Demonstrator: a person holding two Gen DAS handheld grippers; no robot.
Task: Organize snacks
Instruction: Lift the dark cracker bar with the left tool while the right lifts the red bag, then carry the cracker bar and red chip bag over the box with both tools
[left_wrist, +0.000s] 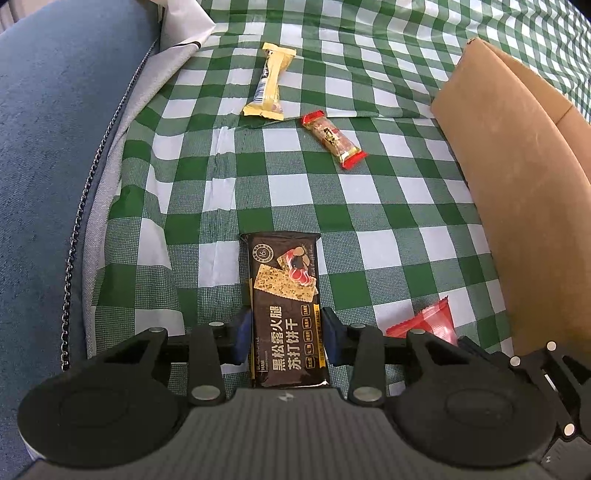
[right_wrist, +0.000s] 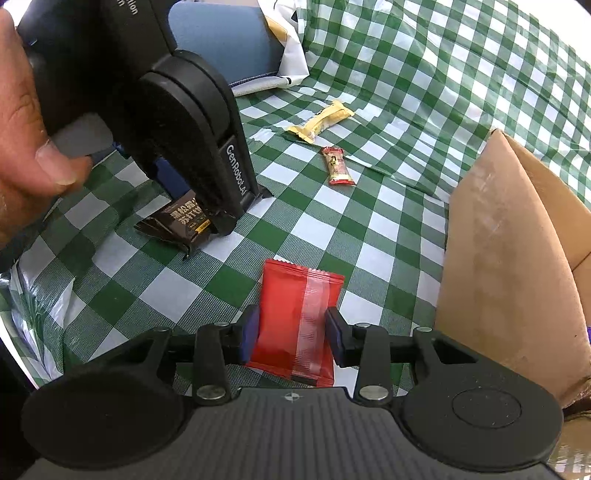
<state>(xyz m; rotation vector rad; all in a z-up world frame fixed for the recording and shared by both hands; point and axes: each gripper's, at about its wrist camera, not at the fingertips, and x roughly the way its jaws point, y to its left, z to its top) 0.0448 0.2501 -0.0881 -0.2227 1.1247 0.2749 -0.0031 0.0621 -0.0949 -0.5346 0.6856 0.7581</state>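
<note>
The left gripper (left_wrist: 286, 338) is clamped across the long sides of a dark brown foil-wrapped cracker packet (left_wrist: 283, 306), whose far end rests on the green-and-white checked plastic tablecloth (left_wrist: 332, 192); in the right wrist view the packet's near end tilts up off the cloth. The right gripper (right_wrist: 291, 334) is closed on a flat red plastic snack pouch with a clear back seam (right_wrist: 295, 314), pads pressing its two long edges. Both packs look light, thin and slick, and the crackers inside the brown one would probably snap under a hard squeeze, so a gentle pinch across the width near the middle suits it; the soft red pouch will likely buckle and is best held by its filled body rather than the crimped ends. Further off on the cloth lie a yellow-wrapped bar (left_wrist: 269, 83) and, just right of it, a small red-and-gold wrapped candy bar (left_wrist: 334, 138), well apart from both grippers. An open brown cardboard box (left_wrist: 517, 206) stands on the right, the likely destination
</note>
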